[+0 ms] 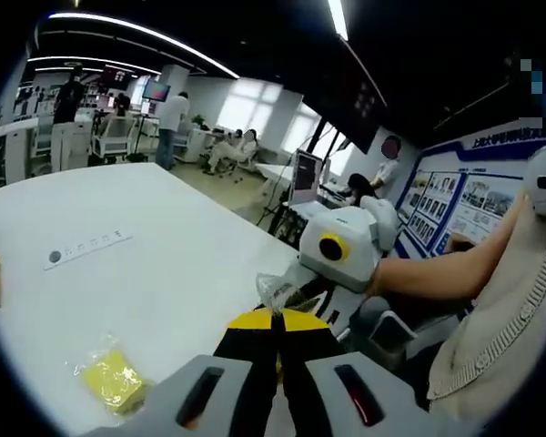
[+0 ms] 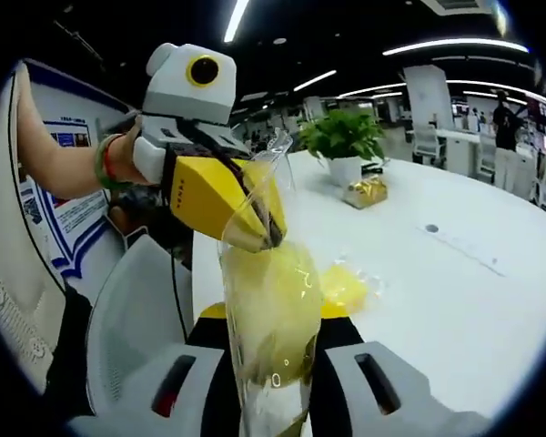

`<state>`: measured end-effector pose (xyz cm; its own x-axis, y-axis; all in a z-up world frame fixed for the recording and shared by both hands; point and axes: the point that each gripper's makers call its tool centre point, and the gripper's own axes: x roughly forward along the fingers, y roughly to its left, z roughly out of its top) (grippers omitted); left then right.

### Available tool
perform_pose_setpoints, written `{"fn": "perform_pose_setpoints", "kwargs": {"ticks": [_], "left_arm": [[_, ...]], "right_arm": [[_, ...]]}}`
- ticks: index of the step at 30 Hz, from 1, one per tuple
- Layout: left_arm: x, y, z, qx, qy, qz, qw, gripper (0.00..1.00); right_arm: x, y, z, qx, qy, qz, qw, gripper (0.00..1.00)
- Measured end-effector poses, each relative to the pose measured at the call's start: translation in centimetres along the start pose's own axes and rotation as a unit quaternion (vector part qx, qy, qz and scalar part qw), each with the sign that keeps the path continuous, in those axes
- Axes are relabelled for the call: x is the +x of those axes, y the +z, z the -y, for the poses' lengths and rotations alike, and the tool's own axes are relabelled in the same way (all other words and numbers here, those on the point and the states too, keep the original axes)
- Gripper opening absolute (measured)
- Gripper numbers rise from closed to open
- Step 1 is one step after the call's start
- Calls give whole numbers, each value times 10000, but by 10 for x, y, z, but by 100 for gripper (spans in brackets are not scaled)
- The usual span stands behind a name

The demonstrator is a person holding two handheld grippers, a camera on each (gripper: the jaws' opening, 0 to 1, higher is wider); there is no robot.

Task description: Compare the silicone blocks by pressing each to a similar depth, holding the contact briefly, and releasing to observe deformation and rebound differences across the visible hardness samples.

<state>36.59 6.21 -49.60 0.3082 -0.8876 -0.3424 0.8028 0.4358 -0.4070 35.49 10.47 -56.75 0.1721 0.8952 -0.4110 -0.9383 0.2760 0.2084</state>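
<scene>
Both your grippers, right gripper [image 2: 271,350] and left gripper [image 2: 255,238], clamp one bagged yellow silicone block [image 2: 271,300] above tabletop [image 2: 455,300] | risk: bag tears if you pull apart.

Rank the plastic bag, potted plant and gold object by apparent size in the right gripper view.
1. Plastic bag, though it is nearest the camera.
2. Potted plant.
3. Gold object, clearly smallest.
</scene>
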Motion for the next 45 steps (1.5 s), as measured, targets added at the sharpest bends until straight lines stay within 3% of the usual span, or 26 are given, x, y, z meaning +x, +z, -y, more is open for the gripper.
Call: {"fn": "perform_pose_setpoints", "kwargs": {"ticks": [15,27,45], "left_arm": [[-9,-11,5,163,11,-7,9999,0],[-12,-13,10,741,128,-134,9971,0],[-10,-13,8,682,236,-137,9973,0]], "right_arm": [[3,-10,-11,-78,18,-289,9995,11],[4,-11,-17,54,61,-415,9991,12],[2,-13,-15,105,51,-368,9993,14]]}}
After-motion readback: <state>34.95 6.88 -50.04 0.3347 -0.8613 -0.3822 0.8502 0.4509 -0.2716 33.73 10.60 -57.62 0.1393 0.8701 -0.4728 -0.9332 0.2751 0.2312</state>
